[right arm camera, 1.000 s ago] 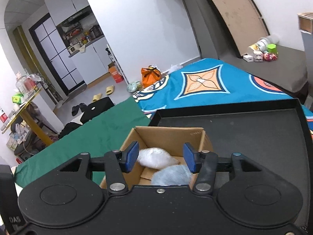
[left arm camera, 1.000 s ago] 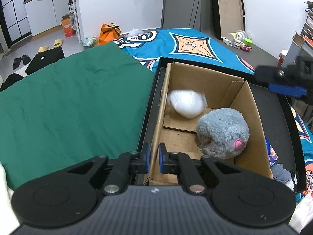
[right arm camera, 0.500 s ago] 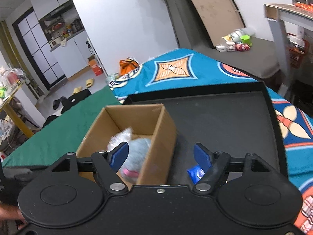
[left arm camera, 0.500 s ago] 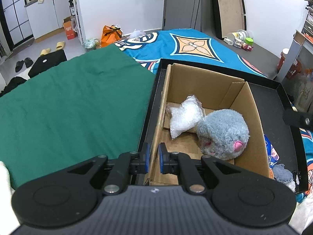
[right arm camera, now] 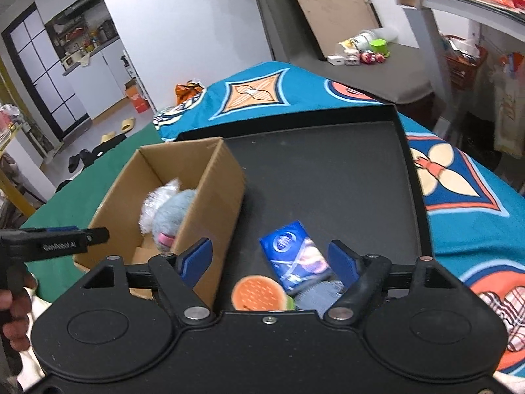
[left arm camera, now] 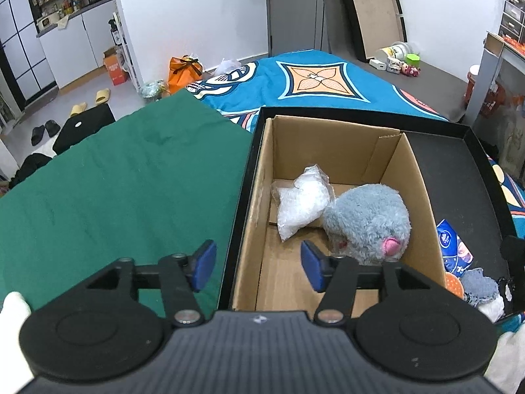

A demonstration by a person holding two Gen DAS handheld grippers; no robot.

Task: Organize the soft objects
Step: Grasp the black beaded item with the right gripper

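Blue tissue pack (right arm camera: 297,256) lies between the empty, spread right gripper (right arm camera: 271,259) pads.

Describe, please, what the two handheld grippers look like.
Both match: a matte black ribbed body with two round discs, black linkage arms with silver pivot screws, and blue pads on the fingers. The left gripper and right gripper show no cables. In the right wrist view, the left one's side bears white lettering, too blurred to read surely, and a bare hand grips its black handle.

I see each gripper, left gripper (left arm camera: 256,264) and right gripper (right arm camera: 270,259), as matte black plastic with blue finger pads (right arm camera: 197,257), silver pivot screws and twin round housings.
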